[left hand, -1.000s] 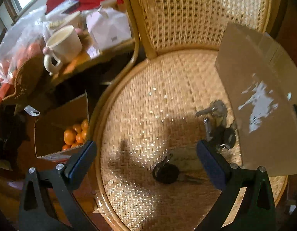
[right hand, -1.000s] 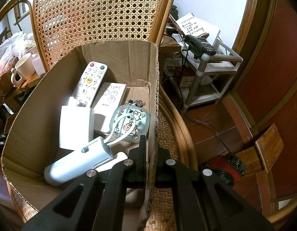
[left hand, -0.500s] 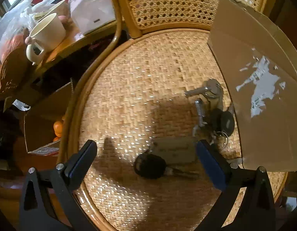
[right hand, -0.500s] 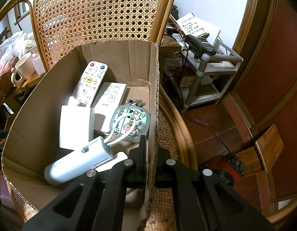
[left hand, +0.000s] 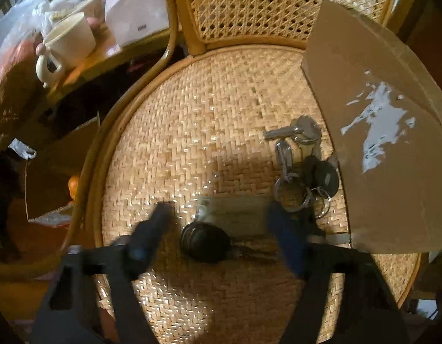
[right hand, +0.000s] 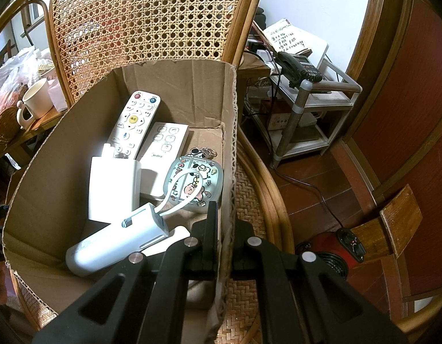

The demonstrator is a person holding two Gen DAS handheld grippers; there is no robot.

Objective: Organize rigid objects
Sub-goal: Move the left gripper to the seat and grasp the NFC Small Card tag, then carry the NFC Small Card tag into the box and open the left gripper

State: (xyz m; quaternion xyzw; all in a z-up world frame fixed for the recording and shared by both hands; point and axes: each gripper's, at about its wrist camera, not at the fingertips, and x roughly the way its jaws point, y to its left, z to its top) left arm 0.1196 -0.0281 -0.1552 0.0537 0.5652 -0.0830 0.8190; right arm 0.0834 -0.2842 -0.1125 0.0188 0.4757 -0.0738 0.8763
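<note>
A bunch of keys lies on the wicker chair seat (left hand: 206,120): silver keys (left hand: 295,132), dark fobs (left hand: 324,176), a flat tag (left hand: 235,215) and a black car key (left hand: 205,242). My left gripper (left hand: 221,215) points down over them, blurred, its jaws closing with the tag and black key between them; the pads do not press on either. My right gripper (right hand: 224,215) is shut on the right wall of the cardboard box (right hand: 229,132), also seen from outside as the box (left hand: 393,172). Inside lie two white remotes (right hand: 135,120), a cartoon case (right hand: 196,183) and a pale blue device (right hand: 115,240).
A side table left of the chair holds a cream mug (left hand: 69,43) and bags. A carton with oranges (left hand: 73,186) sits on the floor below it. Right of the chair stand a metal shelf with a telephone (right hand: 298,68) and a red heater (right hand: 332,246).
The left gripper's jaws have drawn in from wide apart to either side of the tag and black key, and its view has dipped closer to the seat. The right gripper has not moved.
</note>
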